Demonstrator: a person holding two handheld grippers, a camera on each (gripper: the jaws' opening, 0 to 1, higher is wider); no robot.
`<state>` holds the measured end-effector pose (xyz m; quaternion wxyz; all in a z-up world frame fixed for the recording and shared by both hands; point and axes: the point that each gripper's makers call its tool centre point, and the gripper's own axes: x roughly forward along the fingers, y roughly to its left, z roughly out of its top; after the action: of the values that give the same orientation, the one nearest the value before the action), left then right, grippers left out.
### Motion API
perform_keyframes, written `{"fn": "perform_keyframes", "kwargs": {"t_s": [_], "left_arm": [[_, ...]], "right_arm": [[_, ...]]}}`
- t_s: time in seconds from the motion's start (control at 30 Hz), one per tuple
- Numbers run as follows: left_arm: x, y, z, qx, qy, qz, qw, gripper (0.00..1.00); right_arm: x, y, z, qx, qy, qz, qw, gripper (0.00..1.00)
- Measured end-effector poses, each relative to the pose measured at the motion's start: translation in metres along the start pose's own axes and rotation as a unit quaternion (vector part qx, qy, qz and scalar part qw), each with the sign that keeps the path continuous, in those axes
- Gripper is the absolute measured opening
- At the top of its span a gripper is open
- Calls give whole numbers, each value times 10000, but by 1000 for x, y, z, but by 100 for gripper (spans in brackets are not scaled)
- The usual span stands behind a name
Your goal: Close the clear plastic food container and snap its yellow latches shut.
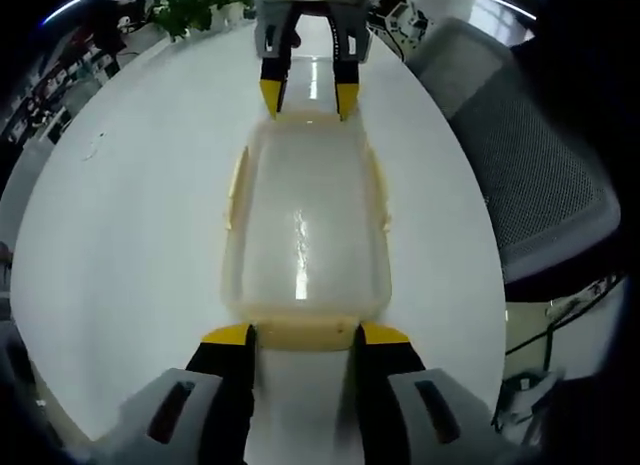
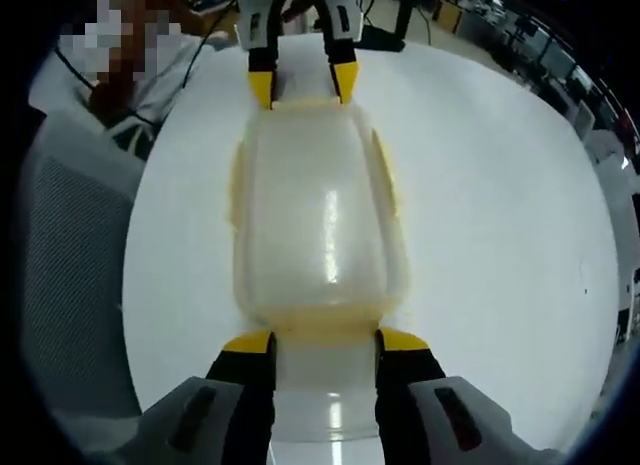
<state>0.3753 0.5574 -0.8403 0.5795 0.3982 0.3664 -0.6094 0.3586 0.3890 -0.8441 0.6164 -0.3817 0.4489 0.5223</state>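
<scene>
The clear plastic food container (image 1: 305,220) lies lengthwise on the white table (image 1: 130,235) with its lid on. Yellow latches (image 1: 237,185) run along its long sides, and another yellow latch (image 1: 305,332) lines its near end. My left gripper (image 1: 306,335) is open, its yellow tips flanking that end latch. At the far end stands my right gripper (image 1: 305,97), its tips against the container's rim. In the right gripper view the container (image 2: 320,215) reaches from my open right gripper (image 2: 326,341) to the left gripper (image 2: 300,85). A yellow end latch (image 2: 325,323) sits between the right tips.
A grey mesh chair (image 1: 530,155) stands close to the table's edge. Green plants (image 1: 195,5) sit beyond the far end. A seated person (image 2: 130,80) and the grey chair (image 2: 70,245) border the table (image 2: 500,235) in the right gripper view.
</scene>
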Motion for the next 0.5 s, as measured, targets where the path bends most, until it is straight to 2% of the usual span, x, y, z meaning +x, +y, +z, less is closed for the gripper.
{"fn": "perform_keyframes", "kwargs": {"t_s": [0.07, 0.2, 0.5], "left_arm": [[0, 0, 0, -39, -137, 9, 9999, 38], [0, 0, 1, -40, -203, 9, 9998, 38], [3, -1, 3, 26, 271, -31, 9996, 39]], "right_arm": [[0, 0, 0, 2, -1, 0, 10000, 38], [1, 0, -1, 12, 44, -6, 10000, 38], [2, 2, 0, -29, 230, -3, 9997, 38]]}}
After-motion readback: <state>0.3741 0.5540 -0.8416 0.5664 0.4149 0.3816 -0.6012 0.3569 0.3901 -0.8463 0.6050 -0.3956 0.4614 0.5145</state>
